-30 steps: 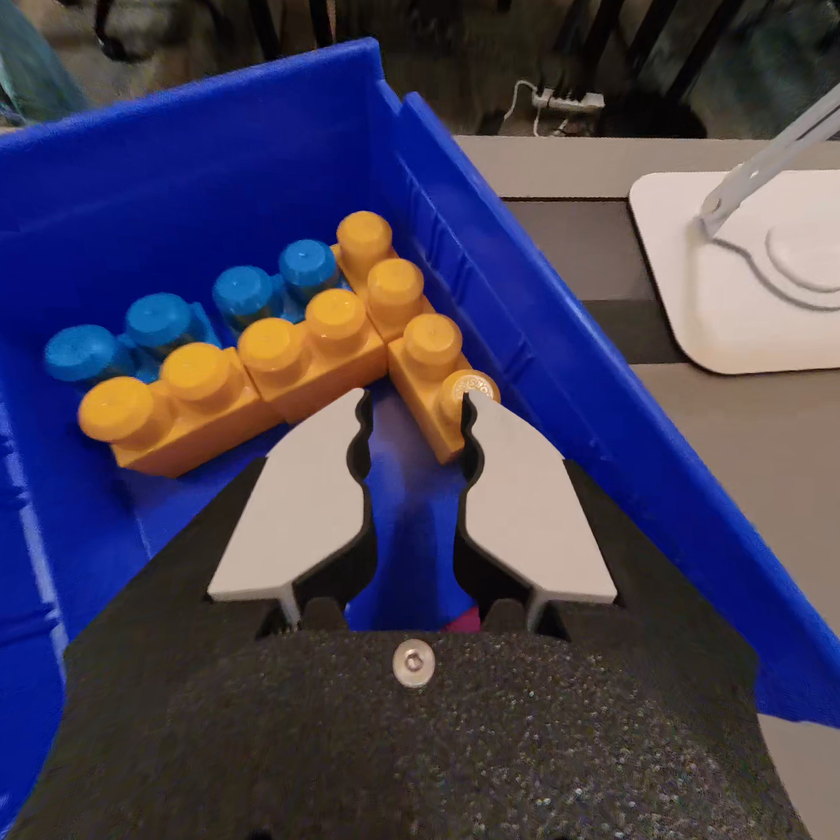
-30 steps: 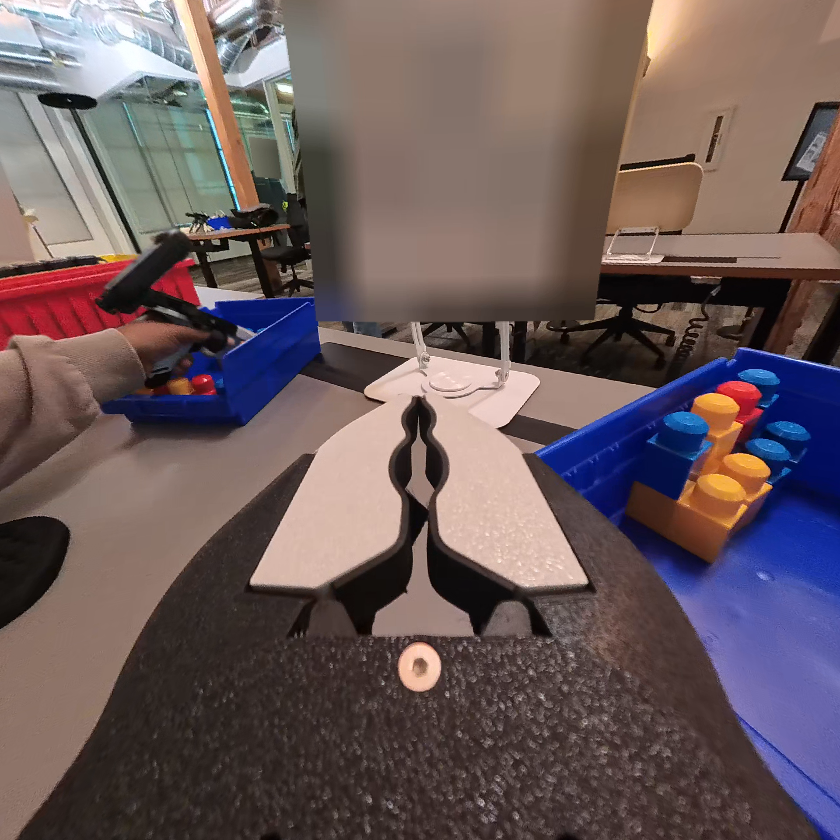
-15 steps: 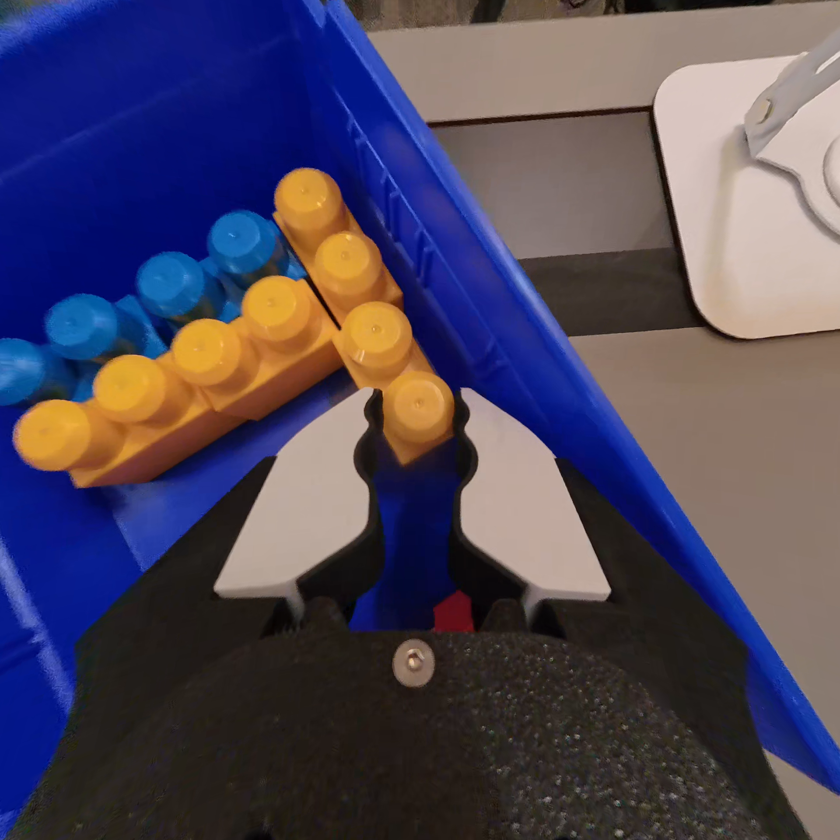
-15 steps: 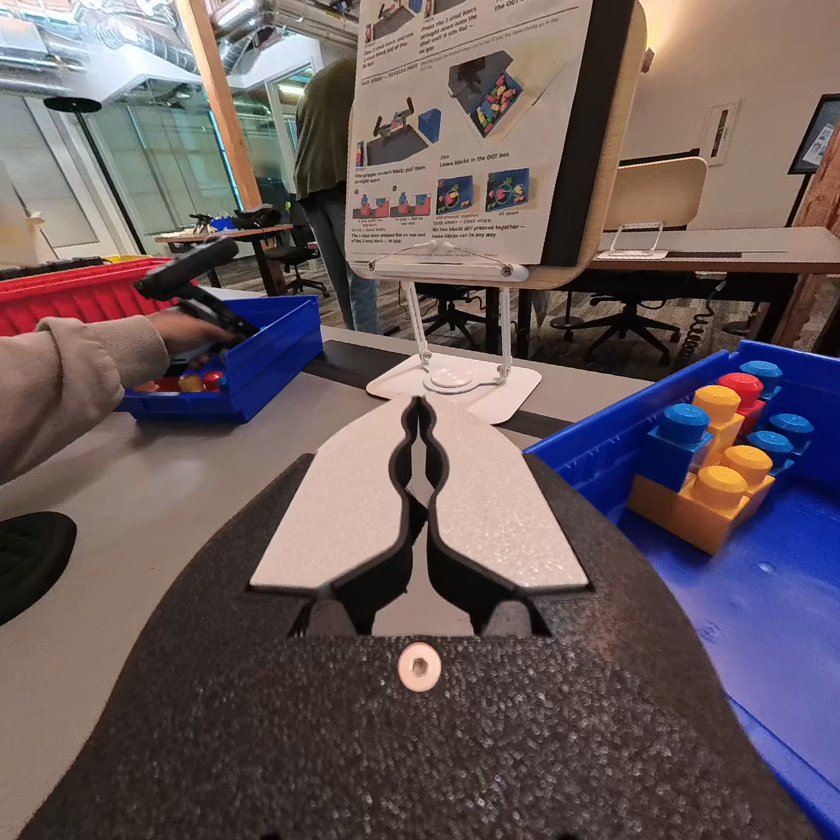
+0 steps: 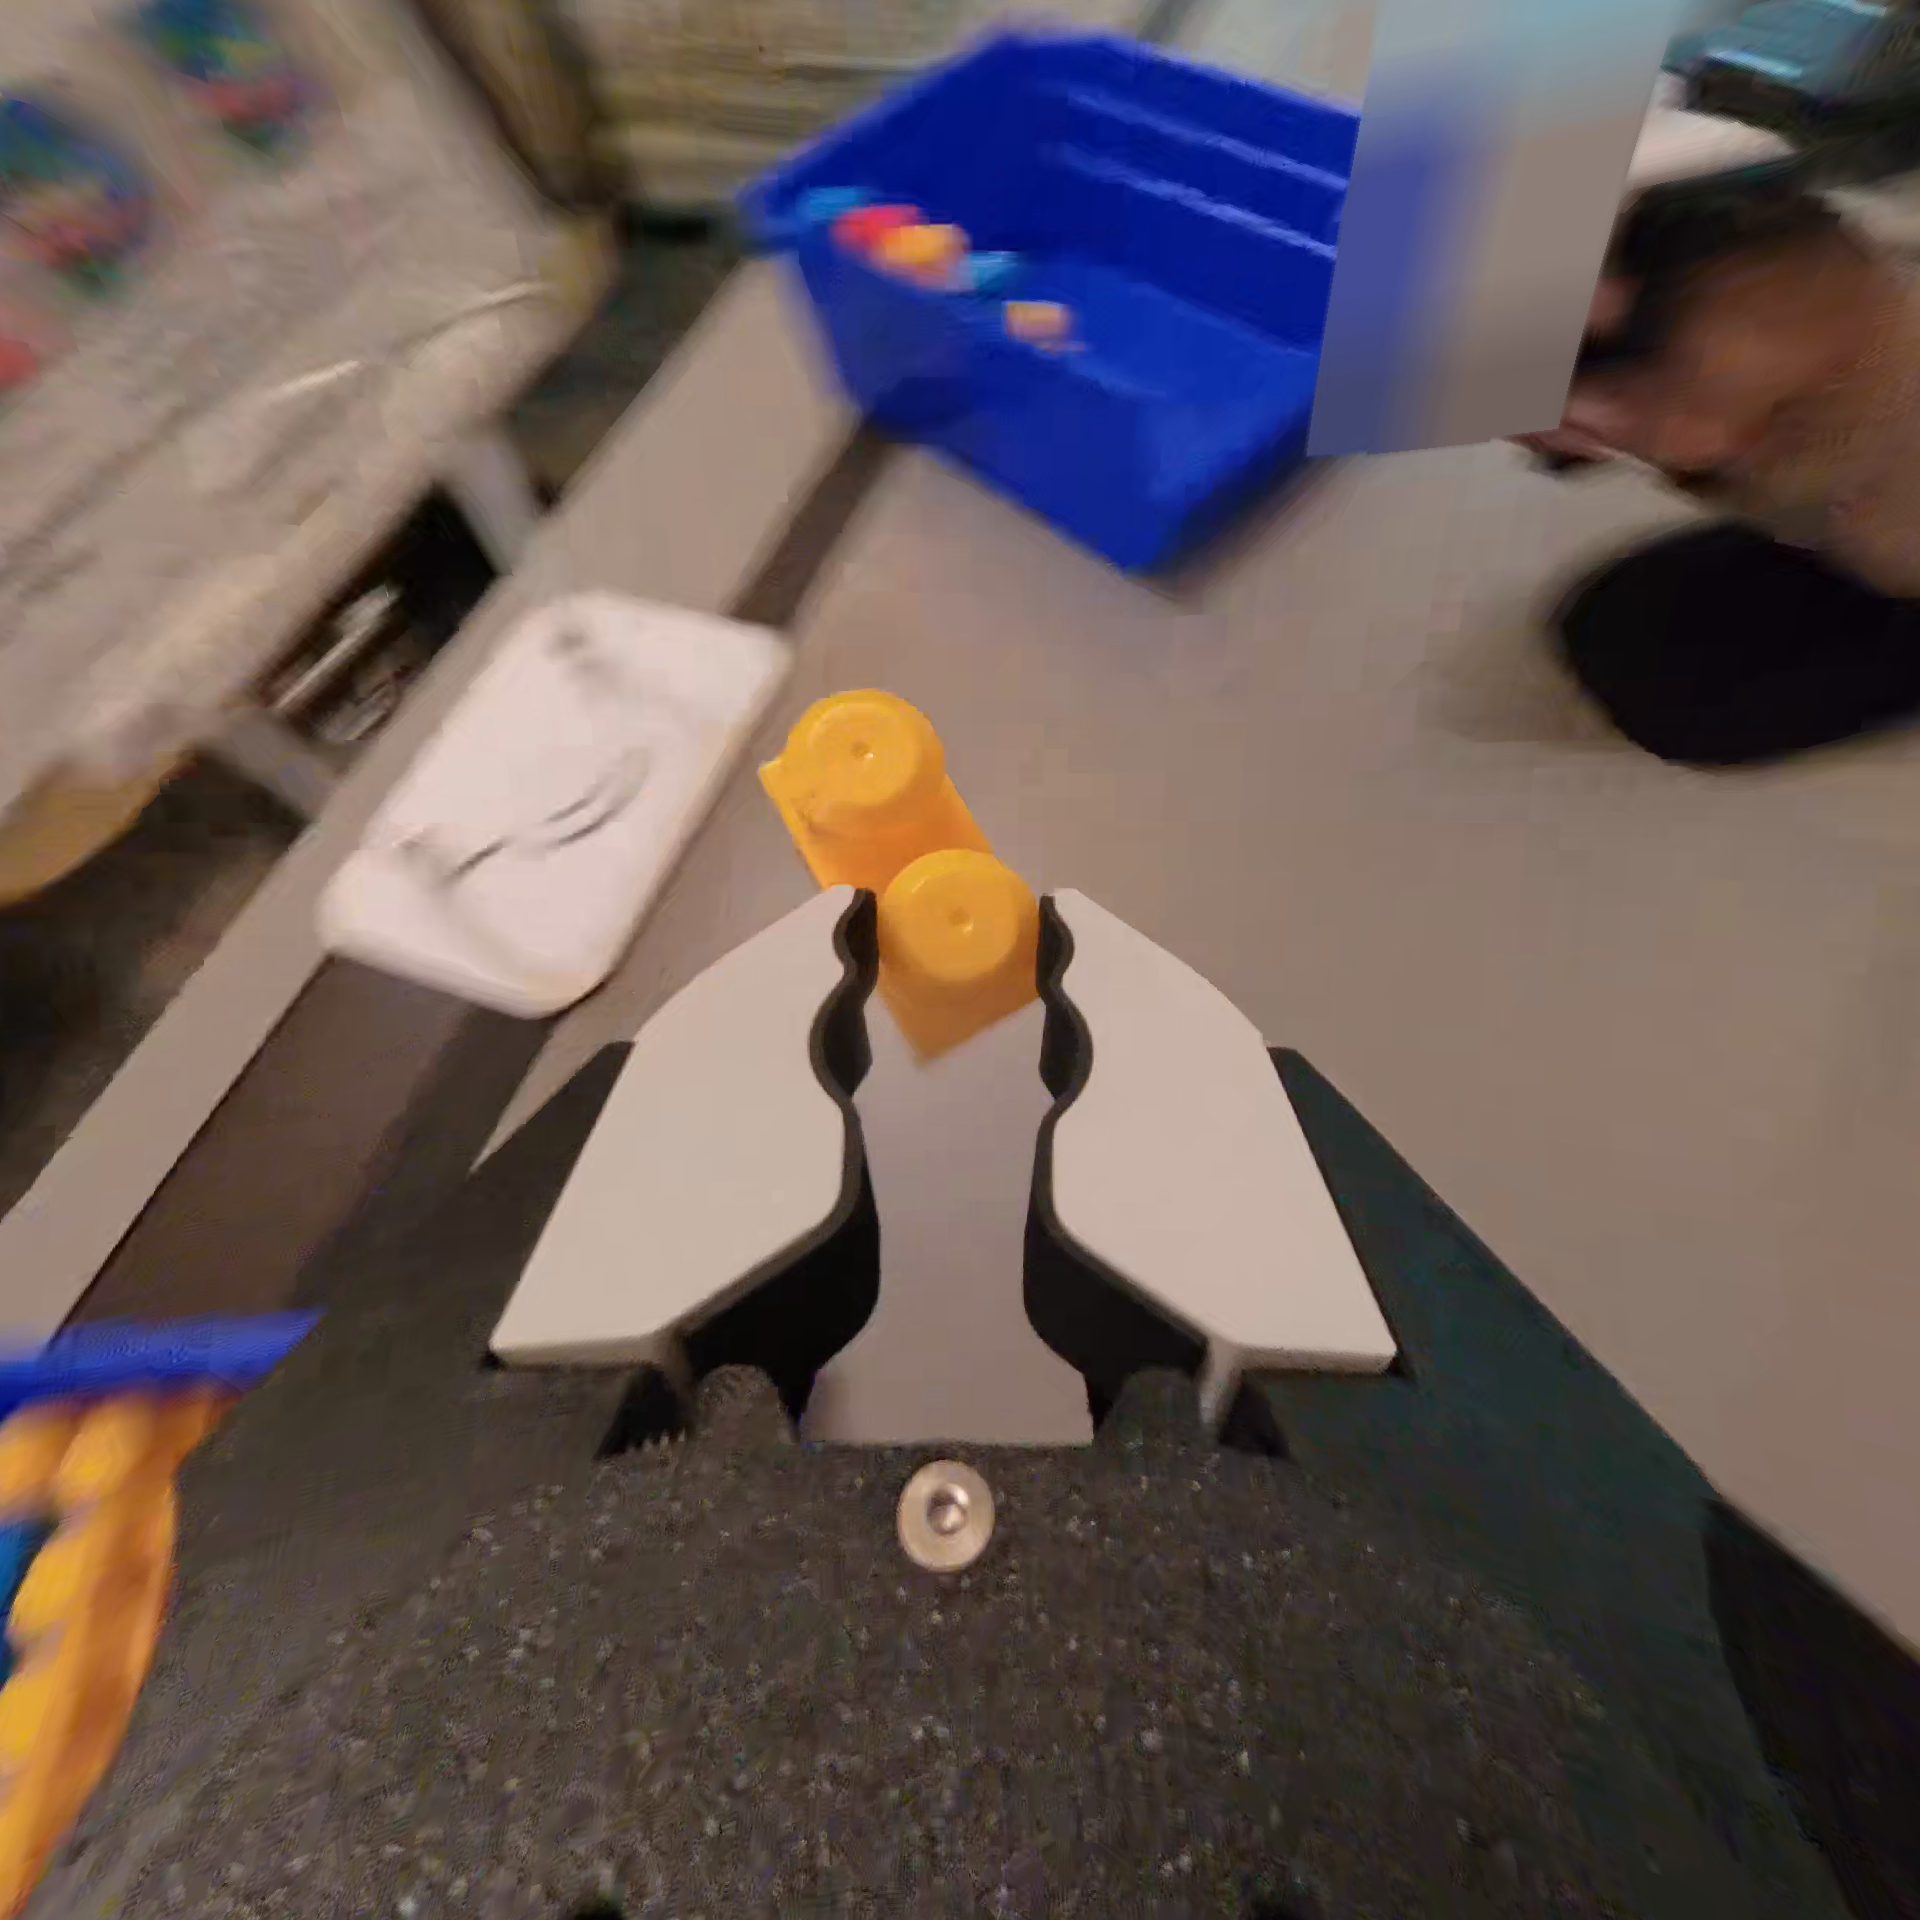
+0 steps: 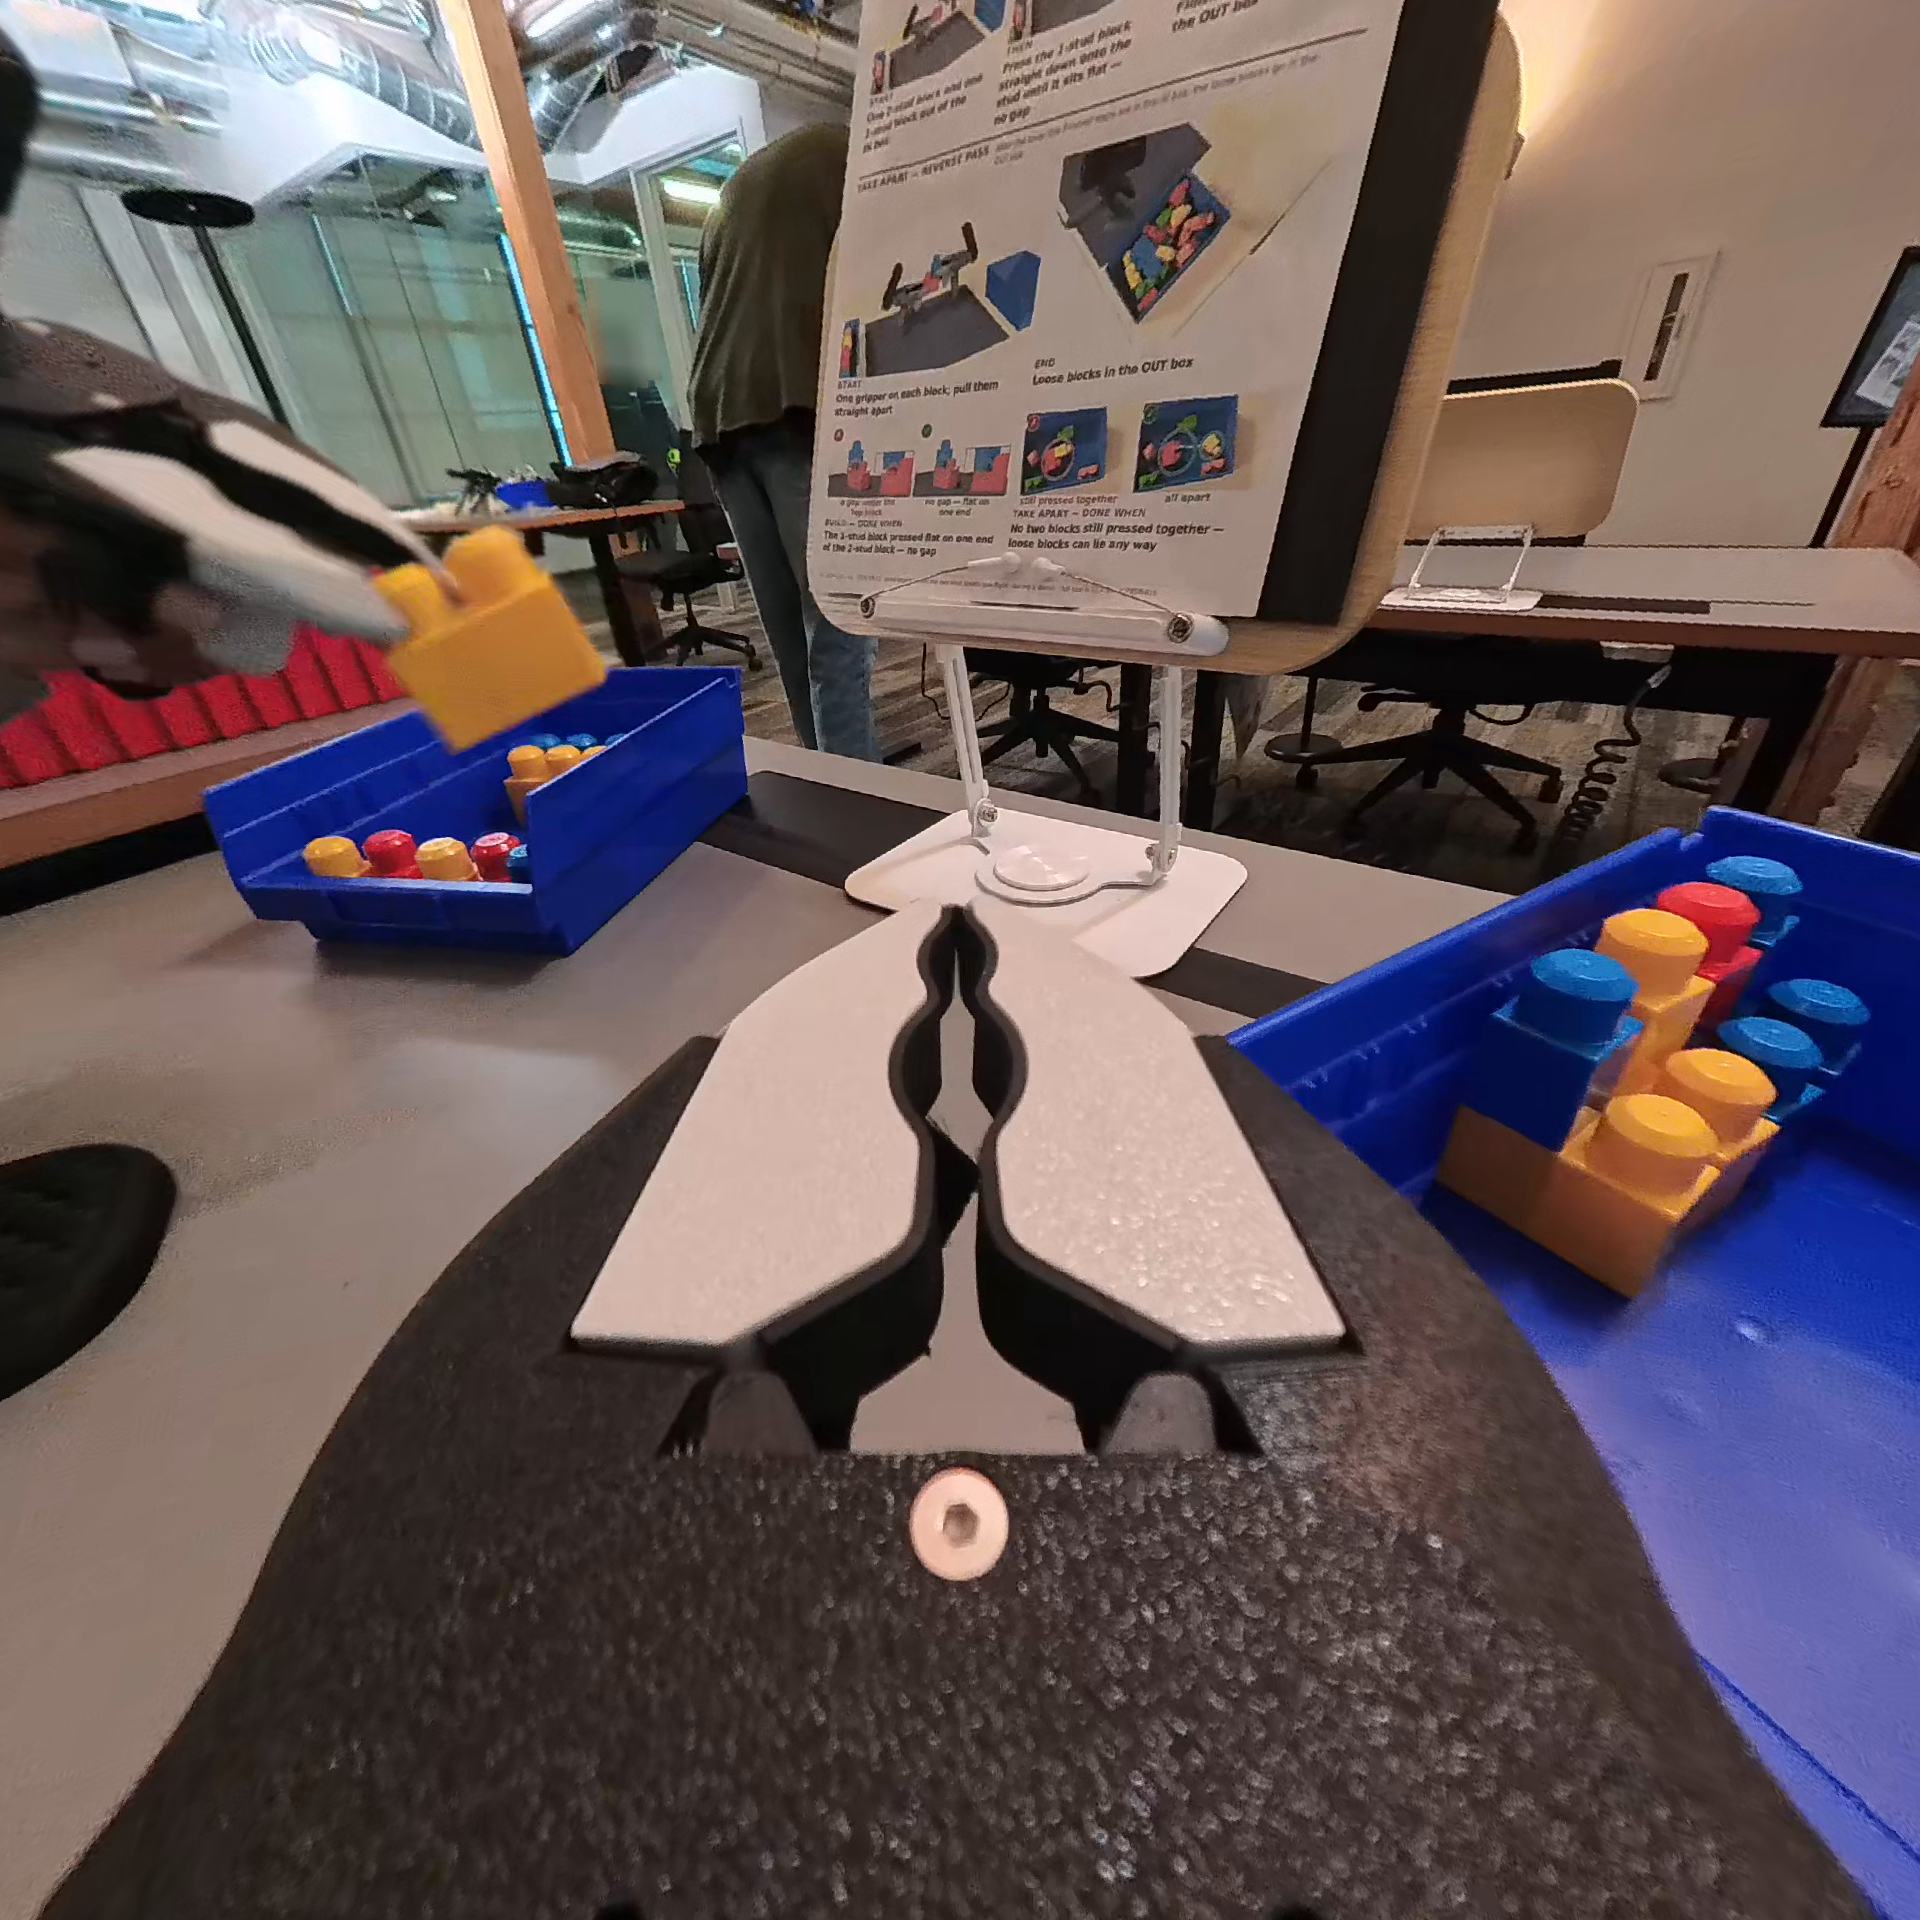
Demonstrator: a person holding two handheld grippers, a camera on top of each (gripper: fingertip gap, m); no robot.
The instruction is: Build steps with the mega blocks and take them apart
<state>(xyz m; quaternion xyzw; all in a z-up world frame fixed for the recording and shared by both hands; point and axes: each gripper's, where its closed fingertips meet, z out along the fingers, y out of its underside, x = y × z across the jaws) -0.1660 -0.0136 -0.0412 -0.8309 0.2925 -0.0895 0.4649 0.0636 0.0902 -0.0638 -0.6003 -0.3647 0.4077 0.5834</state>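
Left claw (image 5: 951, 951): clenched on yellow two-stud block (image 5: 902, 862), held in the air above the grey tabletop (image 5: 1299, 883).

Grip falls on the near stud; the far stud projects ahead of the tips. Beyond, left: white stand base (image 5: 561, 800). Further ahead, right: blue bin (image 5: 1091, 416) with assorted blocks. Right claw (image 6: 958, 940): shut tight, nothing between; to its right, second blue bin (image 6: 1382, 1029) with stacked blocks (image 6: 1621, 1122).

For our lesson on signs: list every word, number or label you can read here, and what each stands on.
White printed sheet with pictures on the tilted stand: bears printed lines; I will not quote them.
Framed picture on the right wall: too small to read.
Yellow two-stud plastic block: no writing shows.
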